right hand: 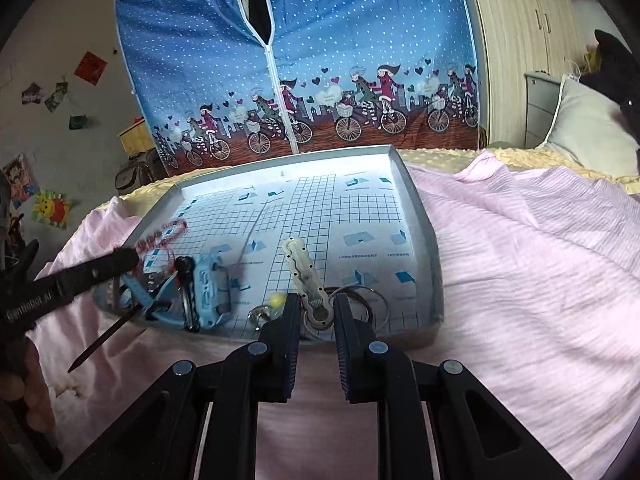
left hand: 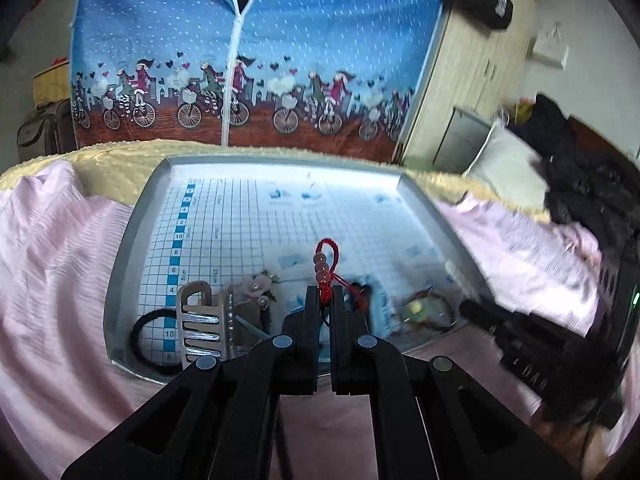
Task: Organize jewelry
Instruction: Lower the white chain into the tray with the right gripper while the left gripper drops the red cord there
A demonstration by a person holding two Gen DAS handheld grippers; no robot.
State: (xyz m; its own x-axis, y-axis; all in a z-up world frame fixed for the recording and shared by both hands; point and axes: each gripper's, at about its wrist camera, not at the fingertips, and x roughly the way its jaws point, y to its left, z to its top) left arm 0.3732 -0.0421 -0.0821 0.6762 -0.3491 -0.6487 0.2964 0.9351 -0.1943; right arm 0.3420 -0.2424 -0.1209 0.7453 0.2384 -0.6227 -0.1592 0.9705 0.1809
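In the left wrist view my left gripper (left hand: 325,298) is shut on a red cord bracelet (left hand: 323,268) with pink beads, whose loop stands up above the fingertips over the grey tray (left hand: 132,240). The right wrist view shows that gripper (right hand: 128,258) at the tray's left side, with the red bracelet (right hand: 162,236) blurred. My right gripper (right hand: 317,303) is open at the tray's near edge. Its fingers stand on either side of the lower end of a cream wavy hair clip (right hand: 306,276) lying on the grid mat.
A silver claw clip (left hand: 200,320), black hair tie (left hand: 150,340) and pink flower pin (left hand: 260,286) lie at the tray's near left. A blue clip (right hand: 208,288), yellow-bead ring (right hand: 276,302) and metal hoops (right hand: 362,300) lie nearby. Pink bedding (right hand: 520,260) surrounds the tray.
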